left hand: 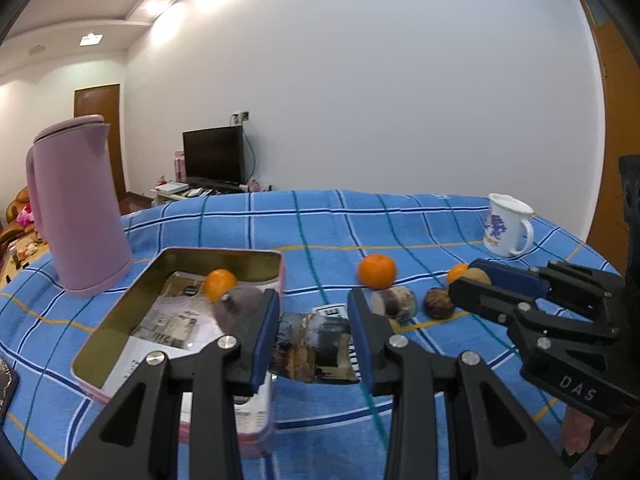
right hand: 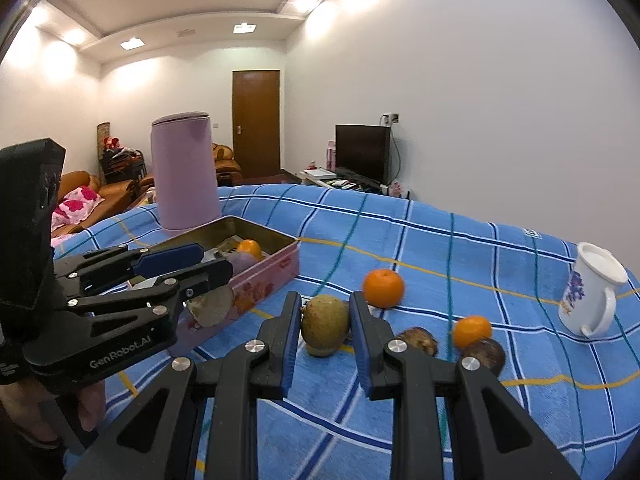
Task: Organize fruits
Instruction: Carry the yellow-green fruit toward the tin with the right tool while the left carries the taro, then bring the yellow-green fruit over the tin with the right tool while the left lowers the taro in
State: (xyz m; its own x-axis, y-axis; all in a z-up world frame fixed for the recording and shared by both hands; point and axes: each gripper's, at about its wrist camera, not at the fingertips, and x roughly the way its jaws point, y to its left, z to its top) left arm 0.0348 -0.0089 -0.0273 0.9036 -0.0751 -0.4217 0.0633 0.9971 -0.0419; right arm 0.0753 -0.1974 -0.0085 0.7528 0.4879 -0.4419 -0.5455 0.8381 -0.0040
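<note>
Right fingers (right hand: 362, 336) bracket the round brownish-green fruit (right hand: 325, 326), parted, not yet pinching.

The right gripper (right hand: 325, 340) stands nearest, the fruit dead ahead on the blue checked cloth (right hand: 460, 248). The left gripper (left hand: 312, 344) hangs spread and empty beside the pink rectangular tin (left hand: 224, 258), which already holds a small orange (left hand: 220, 284); the tin lies to the fruit's left.
</note>
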